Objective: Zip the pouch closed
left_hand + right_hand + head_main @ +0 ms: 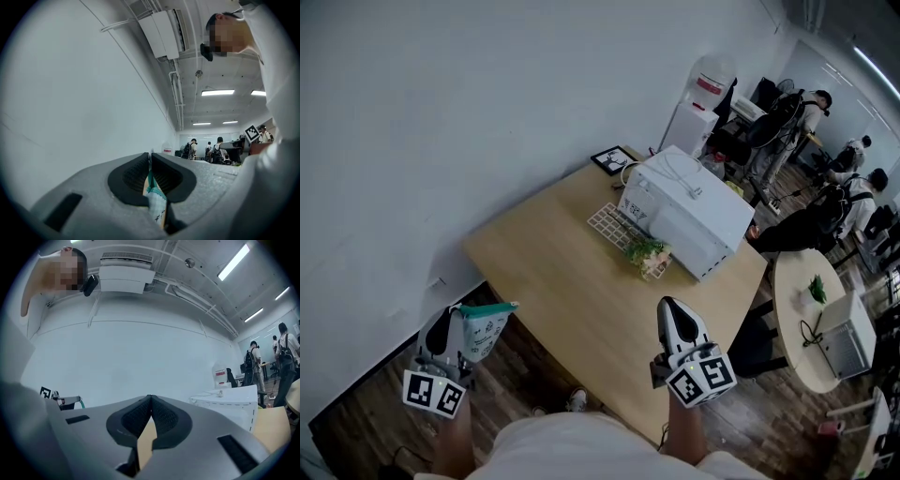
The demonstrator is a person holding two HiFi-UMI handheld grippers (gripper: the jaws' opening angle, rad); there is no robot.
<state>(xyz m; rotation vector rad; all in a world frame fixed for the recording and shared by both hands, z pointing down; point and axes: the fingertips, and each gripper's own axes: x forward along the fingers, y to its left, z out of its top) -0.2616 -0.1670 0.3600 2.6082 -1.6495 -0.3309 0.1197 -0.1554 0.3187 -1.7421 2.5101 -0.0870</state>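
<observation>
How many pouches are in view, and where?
1. The pouch is clamped in the left hand-held gripper, held beyond the near edge of the wooden table. Another could be hidden behind the white box.

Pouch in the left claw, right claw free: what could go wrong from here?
1. The left claw pinches only an edge of the pouch, which hangs past the table over the floor; a slip would likely drop it.
2. The right claw is shut, empty and well apart from the pouch; zipping it unsupported may twist it loose.
</observation>
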